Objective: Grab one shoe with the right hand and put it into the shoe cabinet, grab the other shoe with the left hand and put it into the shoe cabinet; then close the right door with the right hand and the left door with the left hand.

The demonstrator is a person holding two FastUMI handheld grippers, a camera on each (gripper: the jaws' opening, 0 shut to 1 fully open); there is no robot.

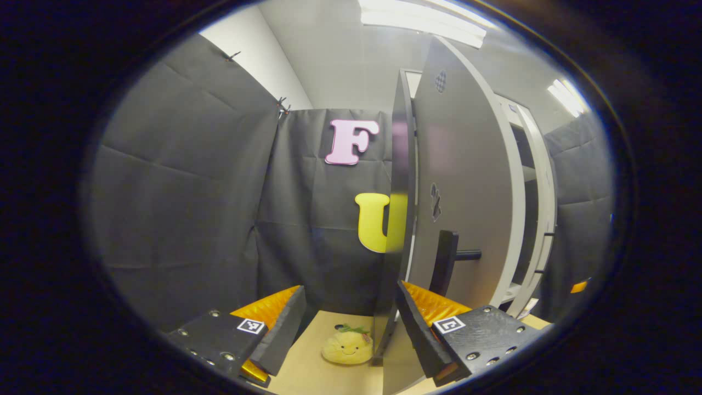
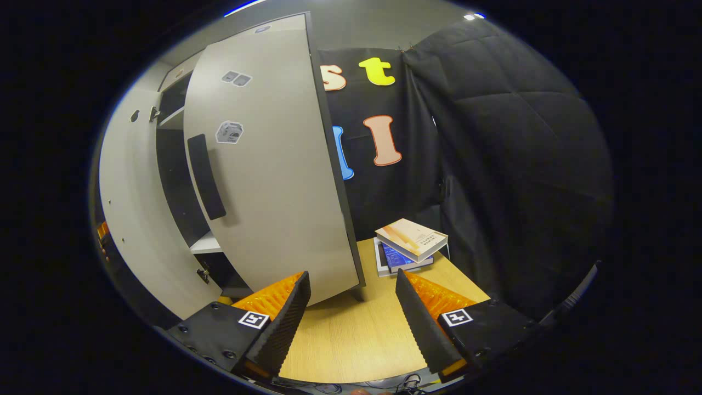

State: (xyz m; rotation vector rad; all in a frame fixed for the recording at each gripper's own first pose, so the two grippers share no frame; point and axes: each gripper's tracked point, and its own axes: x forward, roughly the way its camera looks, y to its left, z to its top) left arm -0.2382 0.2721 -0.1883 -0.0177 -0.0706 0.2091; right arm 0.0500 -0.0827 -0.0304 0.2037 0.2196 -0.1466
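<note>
The tall grey shoe cabinet (image 2: 131,219) stands on the light wooden table (image 2: 351,340) with both doors swung out, and its dark shelves can be glimpsed between them; whether the shoes lie inside cannot be told from here. In the right gripper view the broad grey right door (image 2: 274,164) with its long black handle (image 2: 206,176) stands wide open, its free edge just ahead of the right claw (image 2: 351,321), whose fingers are spread apart and hold nothing. In the left gripper view the grey left door (image 1: 466,181) is seen nearly edge-on, its black bar handle (image 1: 445,260) just above the left claw (image 1: 351,329), also spread and empty, with one finger close beside the door's lower edge. Judging by this, the step in hand is closing the doors, right first. It would go best to lay a finger flat on the door's outer face near the free edge and push steadily round the hinge, keeping the claw out of the closing gap. A stack of books (image 2: 408,247) and a small yellow plush toy (image 1: 347,347) lie on the table beyond the doors.
</note>
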